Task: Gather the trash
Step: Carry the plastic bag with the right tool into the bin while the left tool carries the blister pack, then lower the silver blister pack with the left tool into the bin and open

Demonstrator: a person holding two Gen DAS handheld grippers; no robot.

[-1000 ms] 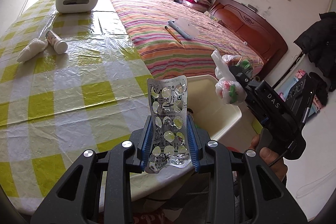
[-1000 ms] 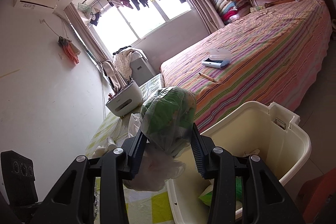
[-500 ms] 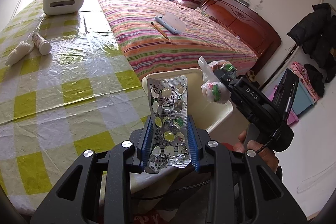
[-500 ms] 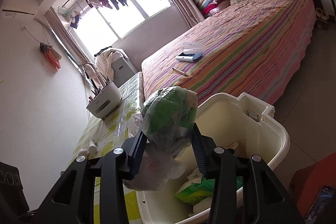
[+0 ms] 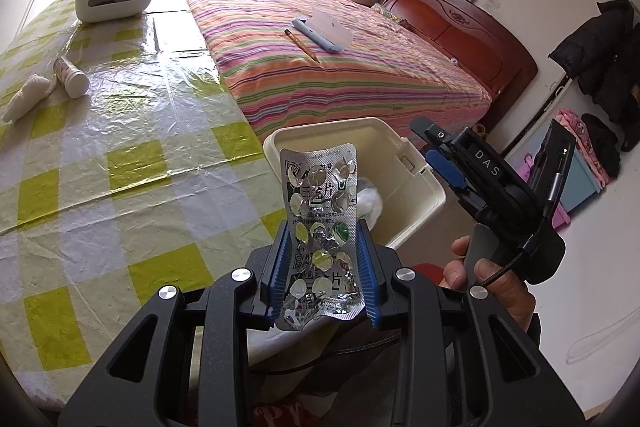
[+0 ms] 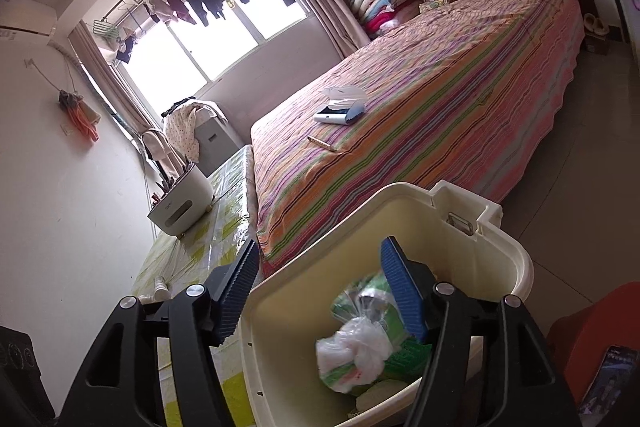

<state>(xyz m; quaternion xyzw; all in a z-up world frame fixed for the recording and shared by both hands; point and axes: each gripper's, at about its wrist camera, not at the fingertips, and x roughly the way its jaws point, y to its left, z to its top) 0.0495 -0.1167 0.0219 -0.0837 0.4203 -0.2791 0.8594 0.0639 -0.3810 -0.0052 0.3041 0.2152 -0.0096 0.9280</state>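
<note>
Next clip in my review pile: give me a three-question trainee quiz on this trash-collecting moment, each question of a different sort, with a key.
1. True or false: the left hand-held gripper is clamped on a used blister pack.
2. Multiple choice: where is the knotted plastic bag? A) on the bed B) inside the cream bin C) on the checked table
3. Fill in: the pencil lies on the striped ____.

Key
1. True.
2. B; it lies in the bin, and the right hand-held gripper above has nothing between its opening jaws.
3. Bed.
</note>
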